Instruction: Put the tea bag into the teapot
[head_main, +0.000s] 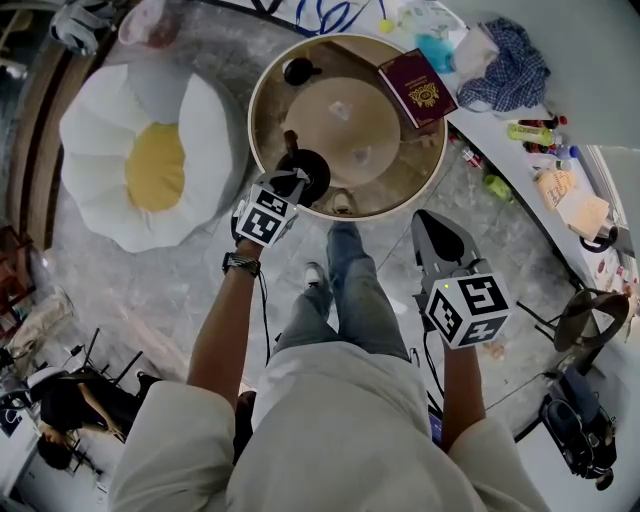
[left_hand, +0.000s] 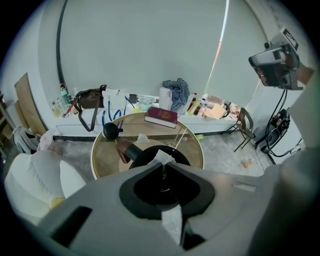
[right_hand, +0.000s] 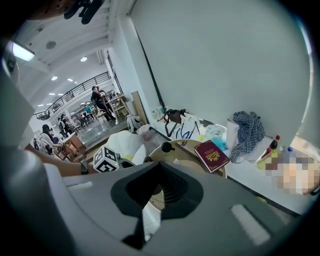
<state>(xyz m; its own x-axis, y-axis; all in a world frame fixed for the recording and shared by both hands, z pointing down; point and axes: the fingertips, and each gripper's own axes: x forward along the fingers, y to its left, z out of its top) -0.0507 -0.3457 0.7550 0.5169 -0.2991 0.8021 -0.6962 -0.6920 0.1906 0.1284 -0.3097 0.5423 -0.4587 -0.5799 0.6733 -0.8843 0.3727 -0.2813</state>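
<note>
A black teapot (head_main: 318, 172) with a brown handle (head_main: 291, 140) stands open at the near edge of the round table (head_main: 420, 160). My left gripper (head_main: 297, 181) hovers right over its mouth. In the left gripper view the left gripper (left_hand: 163, 163) is shut on a white tea bag (left_hand: 161, 155), whose string hangs down into the dark opening of the teapot (left_hand: 142, 154). The teapot's lid (head_main: 298, 70) lies at the table's far side. My right gripper (head_main: 437, 225) is shut and empty, held off the table's near right edge above the floor.
A maroon book (head_main: 418, 88) lies on the table's far right, and small white packets (head_main: 341, 108) lie near its middle. A white and yellow egg-shaped cushion (head_main: 150, 160) is on the floor to the left. A cluttered shelf (head_main: 540, 130) runs along the right.
</note>
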